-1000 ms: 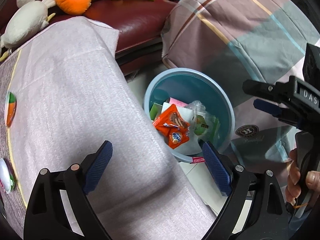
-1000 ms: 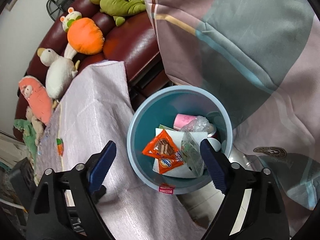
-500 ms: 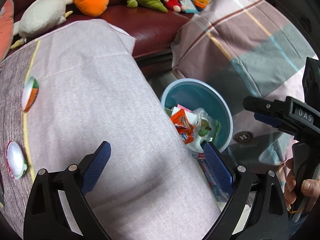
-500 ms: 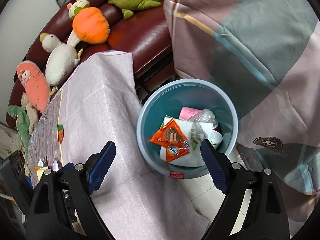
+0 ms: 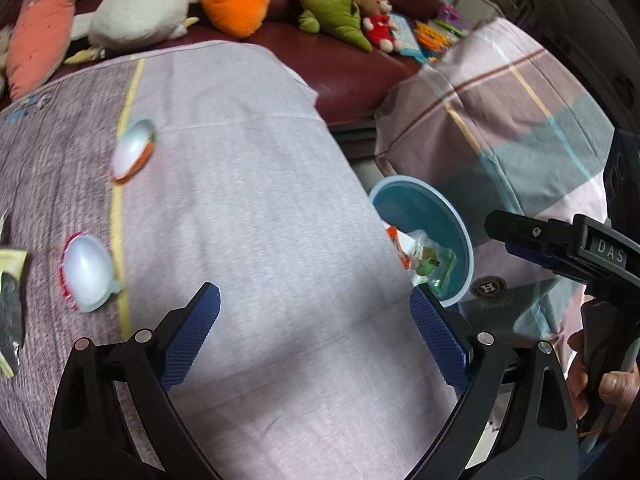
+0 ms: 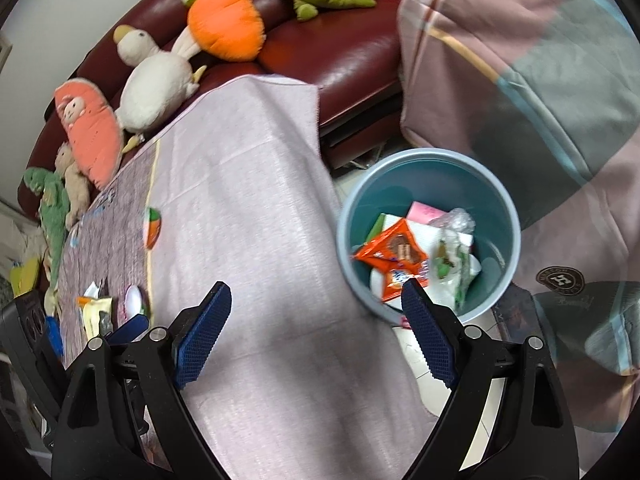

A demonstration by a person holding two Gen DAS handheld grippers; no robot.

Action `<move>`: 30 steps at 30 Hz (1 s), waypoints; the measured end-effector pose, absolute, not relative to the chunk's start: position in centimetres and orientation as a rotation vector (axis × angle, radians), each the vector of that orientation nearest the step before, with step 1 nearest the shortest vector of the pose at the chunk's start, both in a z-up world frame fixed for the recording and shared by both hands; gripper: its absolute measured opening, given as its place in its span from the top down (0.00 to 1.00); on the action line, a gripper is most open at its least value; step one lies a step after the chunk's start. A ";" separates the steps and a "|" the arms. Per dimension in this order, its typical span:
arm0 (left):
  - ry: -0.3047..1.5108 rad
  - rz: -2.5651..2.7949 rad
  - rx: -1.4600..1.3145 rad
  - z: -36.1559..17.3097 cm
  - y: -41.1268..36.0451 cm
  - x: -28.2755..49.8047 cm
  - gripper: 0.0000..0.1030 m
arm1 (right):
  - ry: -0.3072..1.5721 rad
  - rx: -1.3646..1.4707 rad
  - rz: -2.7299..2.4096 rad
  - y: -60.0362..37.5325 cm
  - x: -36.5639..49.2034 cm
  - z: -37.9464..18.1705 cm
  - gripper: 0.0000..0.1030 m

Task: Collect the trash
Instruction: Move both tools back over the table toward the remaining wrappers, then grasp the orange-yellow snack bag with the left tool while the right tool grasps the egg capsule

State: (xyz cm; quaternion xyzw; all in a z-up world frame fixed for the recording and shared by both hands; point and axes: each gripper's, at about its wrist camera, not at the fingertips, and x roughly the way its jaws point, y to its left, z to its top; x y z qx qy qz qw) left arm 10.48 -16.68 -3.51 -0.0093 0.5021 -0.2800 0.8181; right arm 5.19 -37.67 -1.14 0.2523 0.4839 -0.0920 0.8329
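Note:
A blue bin (image 6: pixel 430 164) stands on the floor beside the cloth-covered table (image 6: pixel 248 216); it holds an orange wrapper (image 6: pixel 394 250) and other trash. The bin also shows in the left wrist view (image 5: pixel 424 200). On the table lie two plastic cup lids, one white and red (image 5: pixel 86 272), one white and orange (image 5: pixel 132 156), and a wrapper at the left edge (image 5: pixel 10 300). My left gripper (image 5: pixel 314 330) is open and empty over the table. My right gripper (image 6: pixel 316 330) is open and empty over the table edge, and is seen at the right in the left view (image 5: pixel 560 244).
A dark red sofa (image 6: pixel 352 52) with plush toys (image 6: pixel 224 20) stands behind the table. A plaid-covered seat (image 6: pixel 540 80) stands to the right of the bin. More wrappers lie at the table's left (image 6: pixel 96 312).
Both grippers have swung left, away from the bin and over the table. The lids and wrappers on the table have come into view. Both stay open and empty.

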 end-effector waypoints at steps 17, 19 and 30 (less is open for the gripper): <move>1.037 -0.467 -0.176 -3.7 -4.1 10.7 0.07 | 1.085 0.408 -0.101 -27.3 8.1 0.0 0.19; 1.034 -0.434 -0.181 -3.8 -2.3 10.8 0.07 | 1.100 0.396 -0.083 -25.8 8.8 -0.2 0.19; 0.990 -0.214 -0.205 -4.3 9.8 11.3 0.07 | 1.183 0.309 0.042 -17.9 12.7 -2.1 0.19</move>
